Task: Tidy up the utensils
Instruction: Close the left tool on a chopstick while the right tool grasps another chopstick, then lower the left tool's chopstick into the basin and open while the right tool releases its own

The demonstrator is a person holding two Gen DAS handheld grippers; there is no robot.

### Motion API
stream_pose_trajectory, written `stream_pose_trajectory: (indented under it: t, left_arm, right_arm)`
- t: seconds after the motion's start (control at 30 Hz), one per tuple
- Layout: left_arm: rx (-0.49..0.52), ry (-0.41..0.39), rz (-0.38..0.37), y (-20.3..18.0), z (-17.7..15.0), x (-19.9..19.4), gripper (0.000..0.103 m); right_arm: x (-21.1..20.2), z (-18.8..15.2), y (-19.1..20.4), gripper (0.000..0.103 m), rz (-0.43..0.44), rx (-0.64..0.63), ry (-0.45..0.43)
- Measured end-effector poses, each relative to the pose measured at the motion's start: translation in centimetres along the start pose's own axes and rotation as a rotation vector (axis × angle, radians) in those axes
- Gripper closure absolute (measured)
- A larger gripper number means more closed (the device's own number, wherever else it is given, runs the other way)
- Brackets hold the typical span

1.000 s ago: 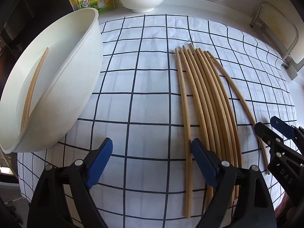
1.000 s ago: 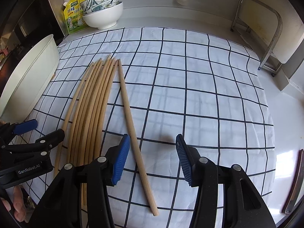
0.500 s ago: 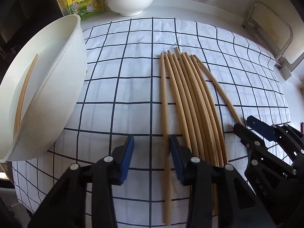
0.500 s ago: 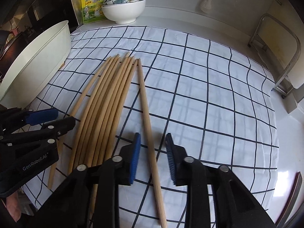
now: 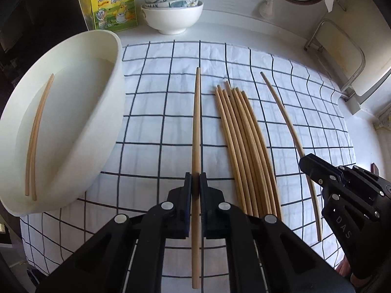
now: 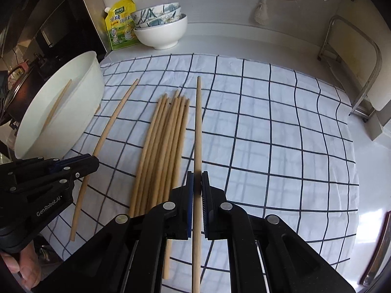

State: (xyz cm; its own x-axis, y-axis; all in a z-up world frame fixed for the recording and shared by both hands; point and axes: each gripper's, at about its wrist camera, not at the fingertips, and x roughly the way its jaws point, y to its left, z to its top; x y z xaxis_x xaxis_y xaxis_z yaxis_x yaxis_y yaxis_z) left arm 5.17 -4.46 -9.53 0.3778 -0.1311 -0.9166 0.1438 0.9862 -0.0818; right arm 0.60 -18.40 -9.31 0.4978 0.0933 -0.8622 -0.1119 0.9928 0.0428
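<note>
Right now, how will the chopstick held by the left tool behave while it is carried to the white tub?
The chopstick is probably stiff and light: thin wood. Held by the left tool near one end, it may pivot. Being round, it could roll inside the white tub.

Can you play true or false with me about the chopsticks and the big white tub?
1. Each gripper is pinching one chopstick. True: the left gripper and the right gripper each clamp one.
2. The white tub has nothing in it. False: two chopsticks lie inside.
3. A bunch of chopsticks lies on the checked cloth. True.
4. The stacked bowls sit on the cloth. False: they stand on the counter behind it.
</note>
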Motion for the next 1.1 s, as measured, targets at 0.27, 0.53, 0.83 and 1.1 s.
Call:
stream_pose_trajectory:
  t: [0.27, 0.53, 0.83, 1.1]
  left_arm:
    - [-0.075, -0.109, 0.012, 6.3, 1.5, -6.9, 0.096]
    - [-0.177, -0.178, 0.123, 15.9, 3.0, -10.2, 0.096]
    - [-0.209, -0.117, 0.143, 22.3, 4.7, -6.7, 0.096]
    - [-0.191, -0.032, 0.120, 24.1, 5.2, -2.6, 0.096]
  right_arm:
    - [-3.3, 4.4, 6.4, 0.097, 0.085, -0.061, -0.071]
    - [-1.2, 9.8, 15.6, 0.097, 0.210, -0.130, -0.088]
    - [4.3, 12.7, 23.2, 0.097, 0.242, -0.155, -0.023]
    - [8.5, 12.7, 24.8, 0.097, 0.190, -0.137, 0.077]
